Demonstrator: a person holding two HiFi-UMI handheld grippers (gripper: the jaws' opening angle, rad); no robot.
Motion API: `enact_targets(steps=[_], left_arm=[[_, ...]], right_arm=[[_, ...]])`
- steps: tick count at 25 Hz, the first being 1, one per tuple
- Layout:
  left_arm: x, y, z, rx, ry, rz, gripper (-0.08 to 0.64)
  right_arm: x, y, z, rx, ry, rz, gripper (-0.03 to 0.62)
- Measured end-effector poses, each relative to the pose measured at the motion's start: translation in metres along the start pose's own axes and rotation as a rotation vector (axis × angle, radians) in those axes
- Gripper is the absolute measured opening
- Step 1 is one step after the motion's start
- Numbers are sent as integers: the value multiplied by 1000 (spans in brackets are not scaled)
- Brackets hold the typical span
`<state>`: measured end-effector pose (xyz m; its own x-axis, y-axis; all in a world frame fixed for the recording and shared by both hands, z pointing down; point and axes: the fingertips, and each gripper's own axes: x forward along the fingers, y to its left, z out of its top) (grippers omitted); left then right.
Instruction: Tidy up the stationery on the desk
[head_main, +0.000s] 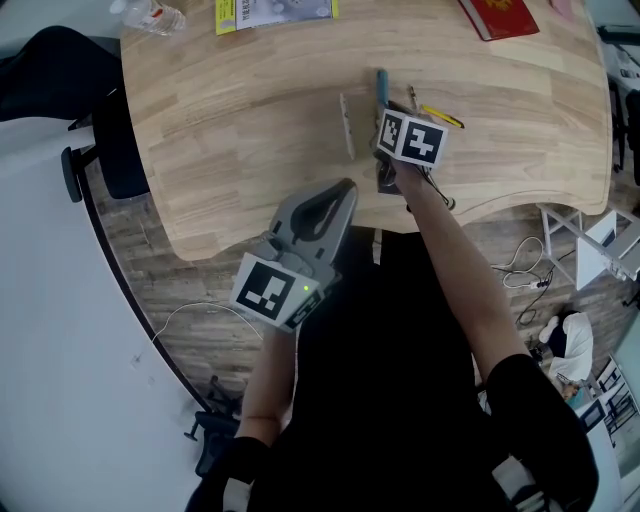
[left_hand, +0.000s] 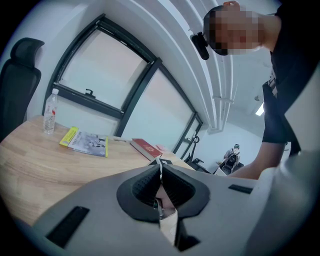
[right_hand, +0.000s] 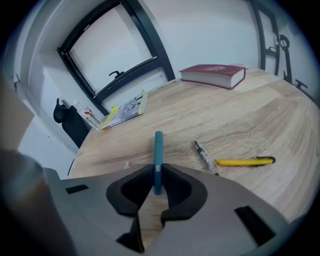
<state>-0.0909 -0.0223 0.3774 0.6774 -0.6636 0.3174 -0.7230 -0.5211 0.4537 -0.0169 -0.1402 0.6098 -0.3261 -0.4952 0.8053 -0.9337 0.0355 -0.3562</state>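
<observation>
Nearest you, your left gripper (left_hand: 160, 172) hangs off the front edge of the desk (head_main: 230, 150), its jaws pressed together on nothing. Ahead of it, your right gripper (right_hand: 157, 172) is over the desk, jaws clamped on the near end of a teal pen (right_hand: 158, 150) whose barrel points away from you.

I judge this to be the pick-up step for that pen; I cannot tell whether it is clear of the wood. Next you need a place to gather it. None shows here, so carry it level with a firm grip.

Just right of the pen lie a clear pen (right_hand: 205, 156) and a yellow utility knife (right_hand: 245, 161), not yet handled. The head view shows a pale stick (head_main: 347, 125) left of the teal pen, which the right gripper's own body mostly hides in its view. Only the right gripper view proves the clamp.

Farthest off sit a red book (right_hand: 212, 75), a yellow-edged booklet (right_hand: 125, 110) and a water bottle (left_hand: 49, 112).
</observation>
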Motion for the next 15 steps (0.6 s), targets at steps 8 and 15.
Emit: enact_targets(steps=[8,15], left_arm=[[-1,-7,-1,-2,-4,-10,40],[-2,-14,-2,5,-8,-20,40]], right_arm=[[-18,9,-22,-2,28,92,75],[-30,14,-52,-31,95,146,75]])
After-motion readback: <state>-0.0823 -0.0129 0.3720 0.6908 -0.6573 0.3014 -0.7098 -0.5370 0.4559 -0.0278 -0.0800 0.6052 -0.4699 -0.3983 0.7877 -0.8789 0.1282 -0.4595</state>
